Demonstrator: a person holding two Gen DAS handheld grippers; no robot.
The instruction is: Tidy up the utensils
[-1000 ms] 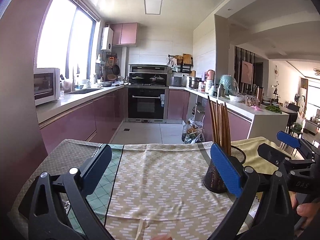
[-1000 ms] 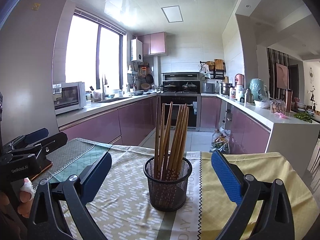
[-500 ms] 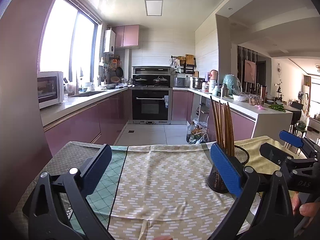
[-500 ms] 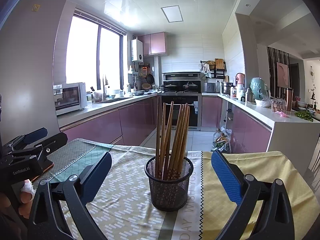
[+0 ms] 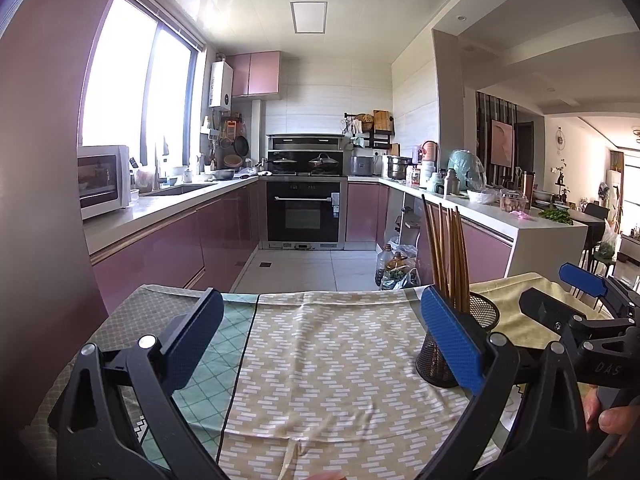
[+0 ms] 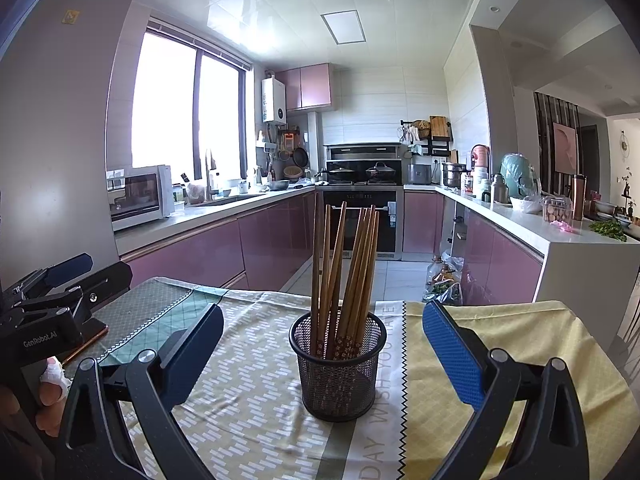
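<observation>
Wooden chopsticks (image 6: pixel 344 276) stand bundled, leaning slightly, in a black wire-mesh holder (image 6: pixel 338 368) at the centre of the right wrist view, on a desk under a patterned cloth (image 6: pixel 256 392). They look light, stiff and smooth, likely to slip or fan apart, so a hold partway up the bare shafts above the rim seems best. The mesh holder probably weighs little and could tip if nudged.

Facing it, the right tool (image 6: pixel 320 352) has its blue pads spread wide, holding and touching nothing, the holder framed between them. In the left wrist view, the left tool (image 5: pixel 320 340) is equally wide apart and empty over cloth, with the holder at middle right, behind its right pad.
</observation>
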